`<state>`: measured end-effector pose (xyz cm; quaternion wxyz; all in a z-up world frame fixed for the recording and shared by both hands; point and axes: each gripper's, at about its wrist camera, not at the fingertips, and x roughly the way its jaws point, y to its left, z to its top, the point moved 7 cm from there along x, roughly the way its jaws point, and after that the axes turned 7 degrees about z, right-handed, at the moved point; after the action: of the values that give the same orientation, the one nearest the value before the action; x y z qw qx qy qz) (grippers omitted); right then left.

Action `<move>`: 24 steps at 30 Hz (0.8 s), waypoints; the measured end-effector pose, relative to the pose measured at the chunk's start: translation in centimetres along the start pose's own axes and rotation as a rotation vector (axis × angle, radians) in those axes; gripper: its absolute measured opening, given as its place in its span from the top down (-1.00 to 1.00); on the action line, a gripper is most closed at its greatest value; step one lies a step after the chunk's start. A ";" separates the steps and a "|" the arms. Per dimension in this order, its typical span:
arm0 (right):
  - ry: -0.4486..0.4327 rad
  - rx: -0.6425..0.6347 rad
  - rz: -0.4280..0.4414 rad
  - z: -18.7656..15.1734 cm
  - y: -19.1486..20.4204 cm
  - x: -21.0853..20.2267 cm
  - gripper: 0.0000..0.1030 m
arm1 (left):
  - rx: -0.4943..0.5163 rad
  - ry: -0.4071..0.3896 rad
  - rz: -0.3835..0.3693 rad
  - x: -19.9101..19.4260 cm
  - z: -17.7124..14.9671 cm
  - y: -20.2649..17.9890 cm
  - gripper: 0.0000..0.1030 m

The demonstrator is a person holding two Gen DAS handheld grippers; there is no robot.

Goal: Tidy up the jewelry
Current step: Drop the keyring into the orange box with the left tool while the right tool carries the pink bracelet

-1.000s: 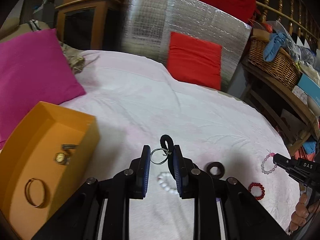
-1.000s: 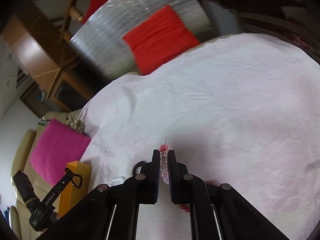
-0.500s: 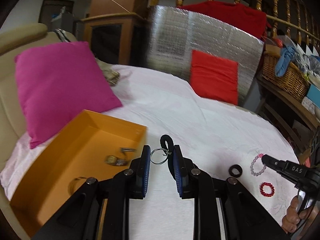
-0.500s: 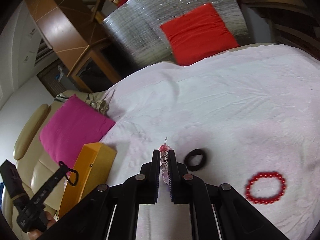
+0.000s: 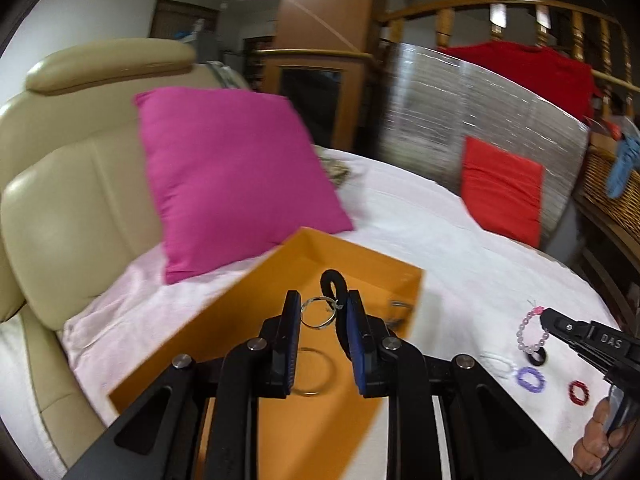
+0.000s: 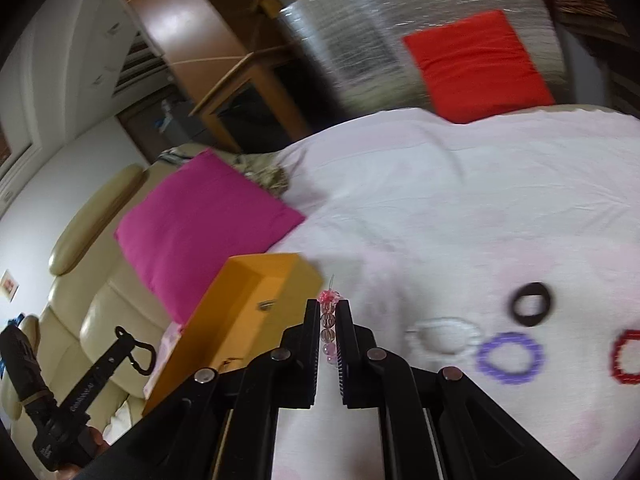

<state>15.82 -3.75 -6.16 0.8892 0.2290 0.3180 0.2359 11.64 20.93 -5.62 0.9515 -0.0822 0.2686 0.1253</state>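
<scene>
My left gripper (image 5: 320, 314) is shut on a black elastic band (image 5: 331, 280) with a thin silver ring (image 5: 317, 312) on it, and hangs over the open orange box (image 5: 360, 264). A thin bangle (image 5: 312, 372) and a small metal piece (image 5: 400, 308) lie in the box. My right gripper (image 6: 328, 320) is shut on a pink bead bracelet (image 6: 329, 330), just right of the box's corner (image 6: 280, 276). In the left wrist view that bracelet (image 5: 532, 332) dangles from the right gripper (image 5: 546, 318).
On the white sheet (image 6: 440, 208) lie a white bracelet (image 6: 444, 334), a purple one (image 6: 510, 356), a red one (image 6: 628, 356) and a black ring (image 6: 530, 308). A magenta cushion (image 5: 232, 176) leans on the beige sofa (image 5: 72, 184) behind the box. A red cushion (image 5: 500, 188) stands at the back.
Both grippers have swung left with what they hold. The left one now hangs over the orange box and the right one has come up beside the box's corner.
</scene>
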 end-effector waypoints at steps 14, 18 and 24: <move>0.126 -0.095 0.206 -5.2 11.0 7.9 0.83 | -0.043 0.100 0.245 3.8 -2.0 8.2 0.55; 0.185 -0.120 0.210 -7.3 12.1 9.4 0.83 | -0.059 0.173 0.292 5.6 -3.1 10.0 0.55; 0.245 -0.154 0.184 -9.4 12.3 10.2 0.83 | -0.045 0.239 0.338 7.1 -4.1 10.5 0.53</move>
<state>13.15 14.13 -10.45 0.8335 0.1579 0.3827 0.3659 12.50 31.38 -13.79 0.8763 -0.0713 0.3867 0.2782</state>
